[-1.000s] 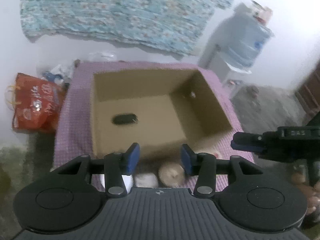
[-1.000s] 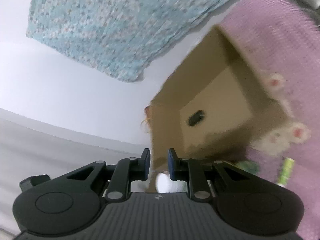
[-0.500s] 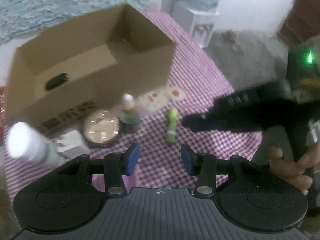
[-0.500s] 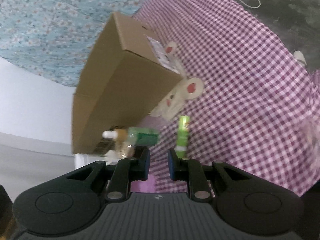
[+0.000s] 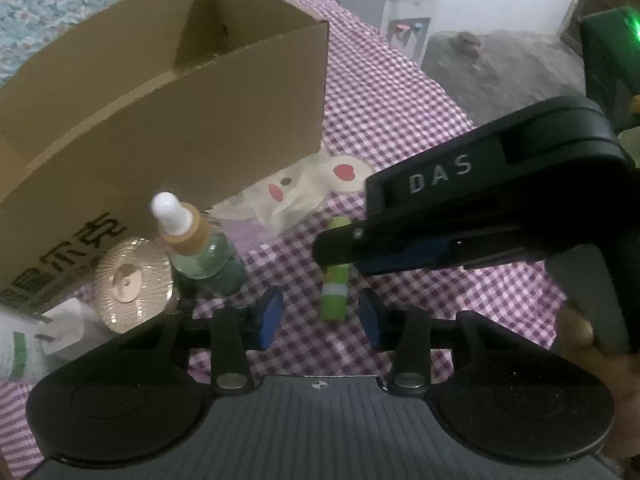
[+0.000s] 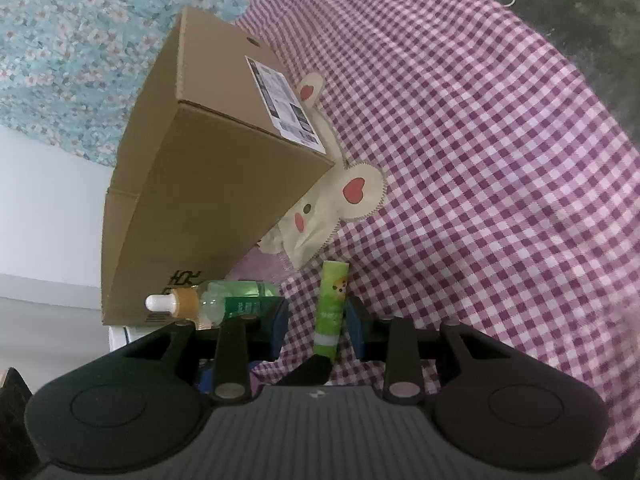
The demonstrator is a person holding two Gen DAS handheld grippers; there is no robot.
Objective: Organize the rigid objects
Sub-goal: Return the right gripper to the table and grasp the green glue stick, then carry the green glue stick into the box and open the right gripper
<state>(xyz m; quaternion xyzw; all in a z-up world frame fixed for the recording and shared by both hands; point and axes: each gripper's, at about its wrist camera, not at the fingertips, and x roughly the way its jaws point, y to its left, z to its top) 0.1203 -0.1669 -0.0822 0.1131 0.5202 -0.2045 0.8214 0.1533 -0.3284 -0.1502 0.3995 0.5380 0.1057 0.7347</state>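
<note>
left wrist view: the cardboard box [image 5: 168, 92] is the landmark; everything below is placed against it.
white tube: a white tube with a green stripe [image 5: 16, 352] lies at the far left edge, in front of the box's printed wall, only partly in view.
white plug: a small white adapter [image 5: 64, 320] sits just beside the tube, in front of the box.
round lid: a ribbed metallic disc [image 5: 128, 284] lies flat, close against the foot of the box's front wall.
dropper bottle: green glass with a white bulb [image 5: 200, 252], upright, just in front of the box, beside the disc.
left gripper: the left gripper [image 5: 320, 312] hovers low in front of the box, jaws closing, with the glue stick's near end between the blue pads and not pressed.
green glue stick: the glue stick [image 5: 336, 276] lies flat on the checked cloth [image 5: 400, 112], off the box's right front corner; likely the next thing to go in.
right gripper: the right gripper [image 6: 316, 320] reaches over the same stick, jaws opening, pads on either side of it without touching, as far as shows.
why both: my reading is that both grippers converge on one stick, so one should yield.
box contents: open top, but its floor is hidden from here; i cannot tell what is inside.
rabbit patch: a cream cloth rabbit [image 6: 320, 204] lies partly under the box's right corner.
</note>
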